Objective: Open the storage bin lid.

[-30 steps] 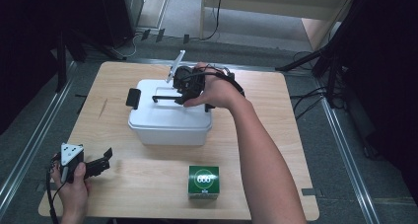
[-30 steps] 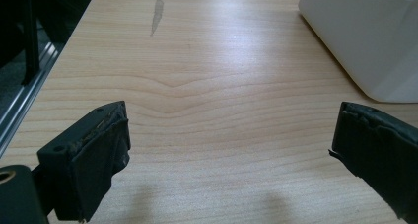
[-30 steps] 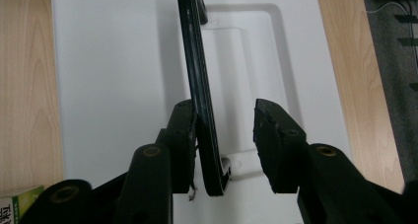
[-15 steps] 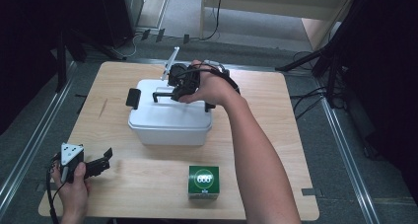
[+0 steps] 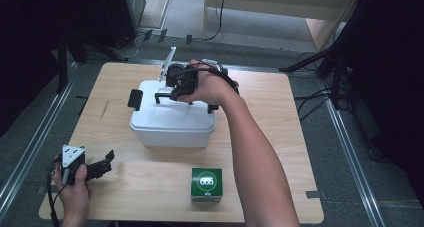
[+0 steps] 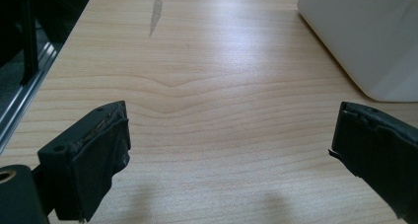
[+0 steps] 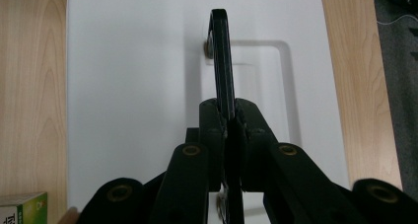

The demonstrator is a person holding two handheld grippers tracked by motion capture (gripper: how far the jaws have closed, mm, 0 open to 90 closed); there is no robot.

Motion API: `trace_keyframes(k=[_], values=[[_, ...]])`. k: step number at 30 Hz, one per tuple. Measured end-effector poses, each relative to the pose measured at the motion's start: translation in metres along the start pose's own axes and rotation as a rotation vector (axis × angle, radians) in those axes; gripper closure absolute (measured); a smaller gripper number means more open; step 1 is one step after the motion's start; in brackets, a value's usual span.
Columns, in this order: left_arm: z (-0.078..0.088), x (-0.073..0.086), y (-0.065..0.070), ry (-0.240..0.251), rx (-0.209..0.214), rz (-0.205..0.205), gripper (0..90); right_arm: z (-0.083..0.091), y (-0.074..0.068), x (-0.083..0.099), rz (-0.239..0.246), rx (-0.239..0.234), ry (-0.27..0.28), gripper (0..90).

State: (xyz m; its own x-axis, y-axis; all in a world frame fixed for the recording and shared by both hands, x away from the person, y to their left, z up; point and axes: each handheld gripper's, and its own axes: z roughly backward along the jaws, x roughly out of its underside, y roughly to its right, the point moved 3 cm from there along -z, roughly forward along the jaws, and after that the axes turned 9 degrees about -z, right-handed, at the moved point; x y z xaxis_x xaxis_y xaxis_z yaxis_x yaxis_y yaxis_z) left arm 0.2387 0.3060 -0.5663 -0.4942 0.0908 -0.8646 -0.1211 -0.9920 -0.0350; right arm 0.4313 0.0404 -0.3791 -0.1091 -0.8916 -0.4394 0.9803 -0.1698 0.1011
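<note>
Where the right gripper (image 7: 227, 128) meets the white lidded box (image 5: 172, 118), its jaws have just been closing and now pinch the thin black handle (image 7: 222, 61) on the lid, which stands upright on edge between the pads. In the high view that gripper (image 5: 172, 89) sits over the far part of the lid, the box lying toward the far middle of the table (image 5: 280, 137). The left gripper (image 5: 100, 164) rests at the near left corner, its jaws spread wide with nothing but bare wood between them; a corner of the box (image 6: 365, 36) shows to their far right. A green carton (image 5: 206, 184) stands near the front edge, well apart from the box. The tabletop is pale wood grain. Grey floor, metal rails and trailing cables surround it.
</note>
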Motion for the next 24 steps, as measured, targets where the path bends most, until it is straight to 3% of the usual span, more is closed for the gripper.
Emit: trace_keyframes(k=[9, 24], values=[[0.000, 0.000, 0.000, -0.001, 0.001, 0.000, 1.6, 0.008, 0.000, 0.000, -0.005, -0.007, 0.010, 85.5], [0.000, 0.000, 0.000, -0.004, 0.001, -0.005, 1.6, 0.049, -0.002, 0.004, 0.036, 0.034, 0.048, 85.6]])
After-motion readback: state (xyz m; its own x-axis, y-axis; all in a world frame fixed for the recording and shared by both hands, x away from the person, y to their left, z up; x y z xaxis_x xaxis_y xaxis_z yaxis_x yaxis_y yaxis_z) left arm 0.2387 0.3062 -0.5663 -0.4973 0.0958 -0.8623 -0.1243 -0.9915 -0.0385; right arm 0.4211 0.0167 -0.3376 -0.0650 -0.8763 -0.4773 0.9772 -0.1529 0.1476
